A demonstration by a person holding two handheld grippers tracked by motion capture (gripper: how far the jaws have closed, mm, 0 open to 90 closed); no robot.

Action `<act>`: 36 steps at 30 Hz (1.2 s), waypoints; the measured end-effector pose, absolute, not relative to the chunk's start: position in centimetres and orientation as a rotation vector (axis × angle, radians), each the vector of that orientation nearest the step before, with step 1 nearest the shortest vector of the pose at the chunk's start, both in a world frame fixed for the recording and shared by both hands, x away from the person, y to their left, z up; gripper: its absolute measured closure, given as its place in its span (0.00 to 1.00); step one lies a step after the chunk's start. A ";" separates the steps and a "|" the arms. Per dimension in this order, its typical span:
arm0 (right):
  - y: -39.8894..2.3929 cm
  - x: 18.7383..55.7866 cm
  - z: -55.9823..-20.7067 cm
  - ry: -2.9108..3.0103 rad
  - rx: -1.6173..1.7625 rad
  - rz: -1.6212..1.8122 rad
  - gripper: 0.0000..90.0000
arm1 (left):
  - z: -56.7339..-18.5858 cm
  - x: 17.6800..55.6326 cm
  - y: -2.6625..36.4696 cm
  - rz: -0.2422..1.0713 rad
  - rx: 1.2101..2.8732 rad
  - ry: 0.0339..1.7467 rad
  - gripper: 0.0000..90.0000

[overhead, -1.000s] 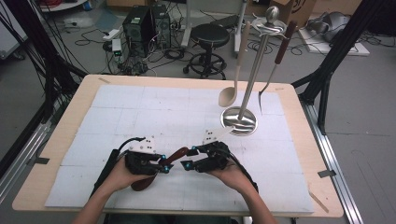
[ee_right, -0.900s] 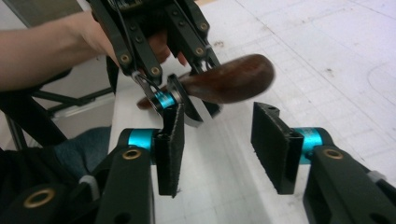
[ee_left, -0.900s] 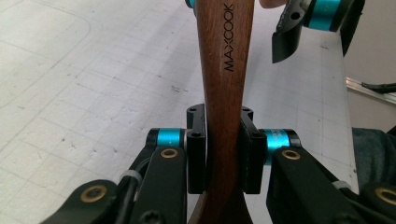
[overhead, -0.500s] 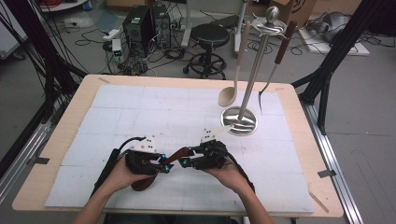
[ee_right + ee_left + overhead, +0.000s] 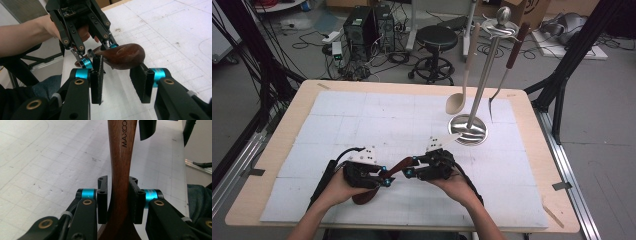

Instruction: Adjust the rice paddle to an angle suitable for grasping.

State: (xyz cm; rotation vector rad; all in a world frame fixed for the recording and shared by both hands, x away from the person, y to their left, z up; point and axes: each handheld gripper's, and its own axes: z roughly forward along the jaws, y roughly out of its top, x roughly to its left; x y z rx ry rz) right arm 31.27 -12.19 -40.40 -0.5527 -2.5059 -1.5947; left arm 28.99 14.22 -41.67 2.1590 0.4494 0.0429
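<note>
Wooden spoon (image 5: 379,182) sits near the table's front edge, well short of the steel utensil stand (image 5: 468,129), spanning between both grippers. Left gripper (image 5: 117,200) is clamped narrow on the spoon's neck, pads pressing the wood on both sides. Right gripper (image 5: 121,80) has jaws partly apart around the handle's rounded end, just been closing; one pad touches, the other shows a gap. Stand carries a pale ladle (image 5: 457,100) and a fork (image 5: 504,75).
</note>
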 end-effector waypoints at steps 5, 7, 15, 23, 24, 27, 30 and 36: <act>-12.0 31.3 -40.2 -2.497 -0.560 -1.612 0.66 | -41.3 28.9 13.9 0.063 2.144 0.442 0.82; -11.9 31.3 -40.1 -2.489 -0.567 -1.621 0.67 | -41.0 28.9 13.6 0.068 2.129 0.449 0.82; -11.6 31.2 -39.6 -2.460 -0.569 -1.647 0.69 | -40.5 29.0 12.9 0.077 2.115 0.445 0.82; -11.6 31.4 -39.7 -2.448 -0.570 -1.644 0.74 | -40.4 29.1 13.2 0.055 2.121 0.457 0.71; -11.6 31.4 -39.6 -2.448 -0.569 -1.643 0.74 | -40.5 29.1 13.3 0.050 2.125 0.456 0.71; -11.6 31.4 -39.6 -2.436 -0.564 -1.645 0.75 | -40.6 29.0 13.6 0.037 2.138 0.452 0.70; -11.7 31.4 -39.6 -2.424 -0.563 -1.651 0.76 | -40.6 29.0 13.8 0.041 2.131 0.462 0.75; -11.5 31.4 -39.1 -2.420 -0.583 -1.674 0.75 | -40.2 28.8 13.5 0.082 2.099 0.479 0.79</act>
